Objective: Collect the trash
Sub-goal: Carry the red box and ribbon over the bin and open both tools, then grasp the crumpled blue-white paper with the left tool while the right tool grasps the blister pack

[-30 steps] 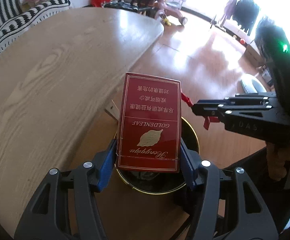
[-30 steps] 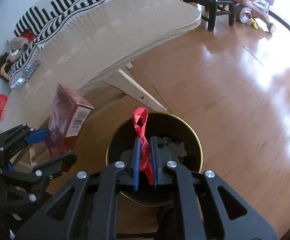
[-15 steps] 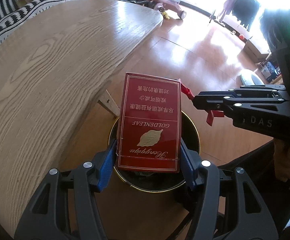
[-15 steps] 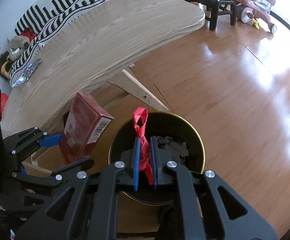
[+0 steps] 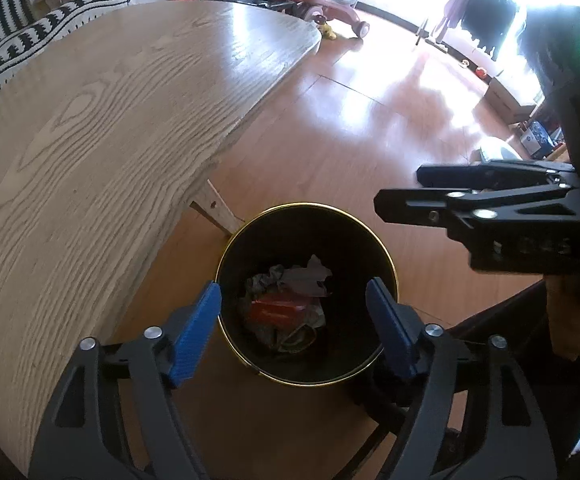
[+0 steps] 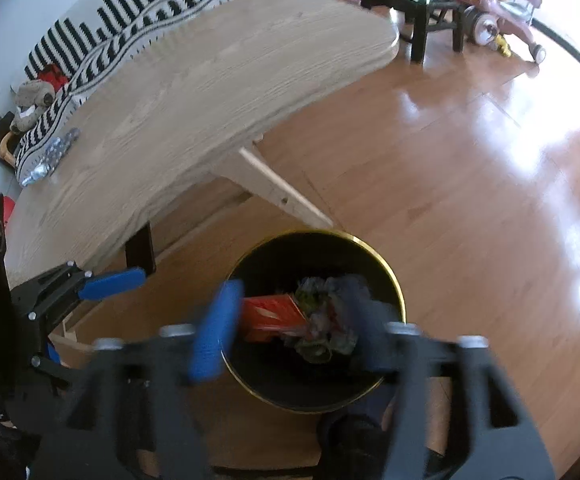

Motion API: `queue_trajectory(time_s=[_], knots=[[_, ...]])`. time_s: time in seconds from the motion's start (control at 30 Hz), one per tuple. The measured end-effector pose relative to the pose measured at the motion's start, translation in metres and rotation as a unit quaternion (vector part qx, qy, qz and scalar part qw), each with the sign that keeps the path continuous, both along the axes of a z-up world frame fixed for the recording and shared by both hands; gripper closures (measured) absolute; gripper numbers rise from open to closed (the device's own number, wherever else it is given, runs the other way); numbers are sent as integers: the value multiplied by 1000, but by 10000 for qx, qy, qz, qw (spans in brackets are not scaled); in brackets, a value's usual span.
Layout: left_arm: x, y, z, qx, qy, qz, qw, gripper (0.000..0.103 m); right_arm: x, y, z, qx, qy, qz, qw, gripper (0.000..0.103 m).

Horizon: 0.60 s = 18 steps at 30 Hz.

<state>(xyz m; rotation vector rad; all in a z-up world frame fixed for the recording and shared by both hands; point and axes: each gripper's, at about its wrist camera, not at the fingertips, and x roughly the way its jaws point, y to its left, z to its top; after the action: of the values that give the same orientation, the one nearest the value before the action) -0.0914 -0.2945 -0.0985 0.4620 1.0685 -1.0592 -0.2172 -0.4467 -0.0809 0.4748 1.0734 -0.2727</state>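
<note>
A round black bin with a gold rim (image 5: 385, 256) (image 6: 393, 276) stands on the wood floor beside the table. Inside it lie a red cigarette box (image 5: 278, 310) (image 6: 268, 314) and crumpled wrappers (image 5: 305, 276) (image 6: 325, 320). My left gripper (image 5: 293, 320) hangs open and empty over the bin; it also shows at the left of the right wrist view (image 6: 110, 280). My right gripper (image 6: 293, 320) is open and empty above the bin, blurred by motion; it also shows at the right of the left wrist view (image 5: 429, 196).
A curved wooden table (image 5: 102, 128) (image 6: 210, 92) with a slanted leg (image 6: 282, 196) stands left of the bin. A crumpled silver wrapper (image 6: 52, 156) lies on its far end. A striped sofa (image 6: 162, 8), a black chair (image 6: 425, 4) and a ride-on toy (image 5: 329, 0) stand beyond.
My left gripper opened and the red cigarette box dropped into the bin. My right gripper opened and let go of the red scrap.
</note>
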Motion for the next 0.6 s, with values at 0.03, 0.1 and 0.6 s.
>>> queue_trajectory(time_s=[0.03,0.1,0.6], knots=[[0,1,1,-8,-21,-1,10000,26,0,0,4,-96,-54,-11,9999,37],[1,3,6,-57,-80,17,10000,24,0,0,9,-108,-127,-31,9999,37],[48,74,81,-646,-912,848,9901,14,76,59,74,-461,-955,588,9926,32]])
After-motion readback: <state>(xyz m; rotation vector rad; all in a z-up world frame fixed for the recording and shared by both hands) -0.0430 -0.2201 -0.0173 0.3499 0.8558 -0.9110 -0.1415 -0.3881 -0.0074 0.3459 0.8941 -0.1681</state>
